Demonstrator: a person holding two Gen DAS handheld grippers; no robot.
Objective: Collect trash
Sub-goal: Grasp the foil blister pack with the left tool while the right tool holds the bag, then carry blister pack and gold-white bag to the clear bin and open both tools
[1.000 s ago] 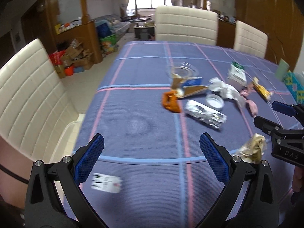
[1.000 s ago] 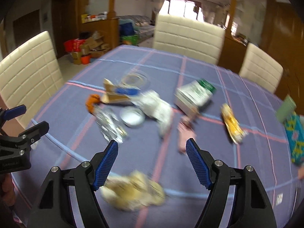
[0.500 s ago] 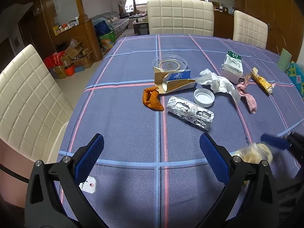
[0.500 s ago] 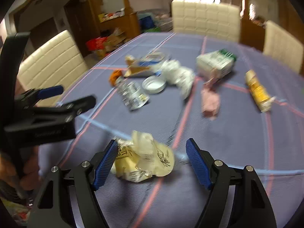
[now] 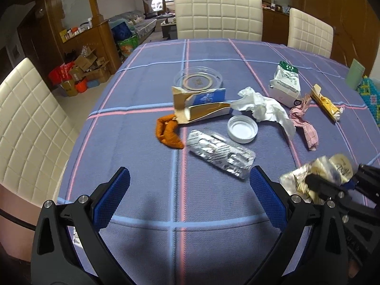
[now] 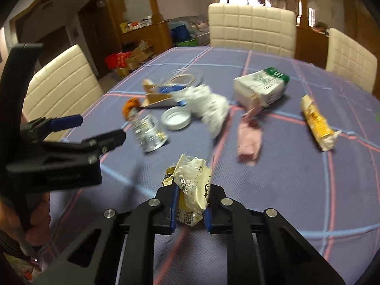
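My right gripper (image 6: 189, 207) is shut on a crumpled yellow-white wrapper (image 6: 193, 185) and holds it just above the blue tablecloth; it also shows at the right of the left wrist view (image 5: 318, 173). My left gripper (image 5: 187, 190) is open and empty over the near part of the table, and it shows at the left of the right wrist view (image 6: 92, 130). Loose trash lies ahead: a silver blister pack (image 5: 219, 153), an orange peel (image 5: 167, 134), a white lid (image 5: 242, 129), a torn carton (image 5: 199, 106), a crumpled tissue (image 5: 263, 108), a pink wrapper (image 5: 305, 123), a yellow wrapper (image 5: 326, 102).
A green-white carton (image 5: 286, 84) and a clear glass dish (image 5: 197, 80) lie farther back on the table (image 5: 142, 156). Cream chairs stand at the left (image 5: 26, 123) and far side (image 5: 217, 16). A green box (image 5: 355, 73) sits at the right edge.
My right gripper has closed on the yellow-white wrapper, which lay between its open fingers half a second ago. The left gripper has stayed open and moved a little toward the trash.
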